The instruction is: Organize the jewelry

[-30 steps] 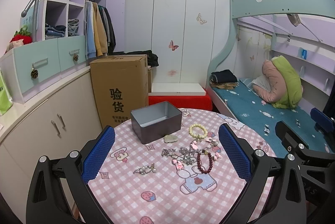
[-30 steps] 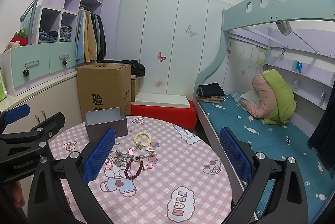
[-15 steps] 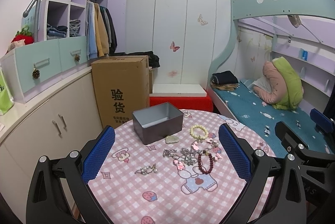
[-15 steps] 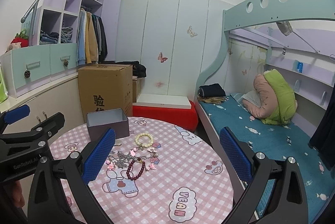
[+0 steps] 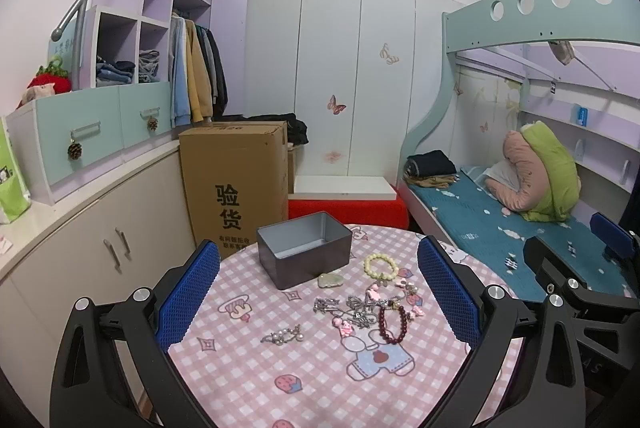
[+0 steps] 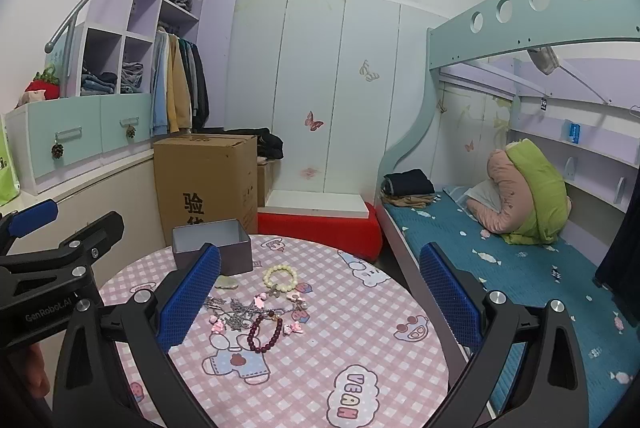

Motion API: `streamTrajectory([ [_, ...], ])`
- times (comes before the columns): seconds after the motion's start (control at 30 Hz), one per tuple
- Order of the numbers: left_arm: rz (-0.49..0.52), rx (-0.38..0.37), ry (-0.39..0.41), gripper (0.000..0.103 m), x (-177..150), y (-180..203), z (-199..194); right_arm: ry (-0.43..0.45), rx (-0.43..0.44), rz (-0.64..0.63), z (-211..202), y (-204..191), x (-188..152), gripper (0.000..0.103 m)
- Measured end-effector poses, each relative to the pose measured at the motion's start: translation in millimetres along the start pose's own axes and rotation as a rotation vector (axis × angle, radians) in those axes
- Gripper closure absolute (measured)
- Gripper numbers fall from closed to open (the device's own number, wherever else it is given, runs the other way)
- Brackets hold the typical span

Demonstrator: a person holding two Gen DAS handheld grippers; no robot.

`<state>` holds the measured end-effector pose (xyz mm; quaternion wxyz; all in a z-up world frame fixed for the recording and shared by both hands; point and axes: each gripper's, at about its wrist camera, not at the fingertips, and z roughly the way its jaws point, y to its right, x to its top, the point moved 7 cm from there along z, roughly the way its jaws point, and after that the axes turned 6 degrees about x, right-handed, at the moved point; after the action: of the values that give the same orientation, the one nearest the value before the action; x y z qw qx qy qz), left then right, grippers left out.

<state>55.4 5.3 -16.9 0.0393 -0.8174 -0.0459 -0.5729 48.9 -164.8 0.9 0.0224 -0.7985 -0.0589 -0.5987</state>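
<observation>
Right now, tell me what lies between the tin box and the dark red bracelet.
In the left wrist view, a pale green pendant and tangled silver chains lie between tin box and dark red bracelet.

Kid's bedroom: bunk bed (image 5: 500,224) right, white wardrobe doors (image 5: 360,75) back, cardboard box (image 5: 234,183) by cabinets (image 5: 100,228) left.

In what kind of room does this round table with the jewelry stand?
Most likely a child's bedroom. A bunk bed with a teal sheet stands at the right, an open wardrobe with hanging jackets at the left, and butterfly stickers decorate the pale wall panels behind the table.
</observation>
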Motion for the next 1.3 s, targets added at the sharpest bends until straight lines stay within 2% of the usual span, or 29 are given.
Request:
streamTrajectory([
  [0.77, 0.01, 0.004, -0.018, 0.007, -2, 0, 5, -0.02, 0.013, 0.005, 5, -2, -1, 0.006],
  [0.9, 0.021, 0.004, -0.04, 0.007, -6, 0, 11, -0.056, 0.033, 0.012, 12, -1, -7, 0.006],
  [1.1, 0.024, 0.026, -0.109, 0.007, -27, -8, 33, -0.126, 0.049, 0.046, 29, 7, -25, 0.006],
  [1.23, 0.027, 0.033, -0.203, 0.007, -53, -14, 55, -0.189, 0.052, 0.073, 45, 15, -43, 0.006],
  [1.3, 0.06, 0.022, -0.258, 0.007, -70, -11, 66, -0.224, 0.053, 0.08, 53, 18, -55, 0.006],
])
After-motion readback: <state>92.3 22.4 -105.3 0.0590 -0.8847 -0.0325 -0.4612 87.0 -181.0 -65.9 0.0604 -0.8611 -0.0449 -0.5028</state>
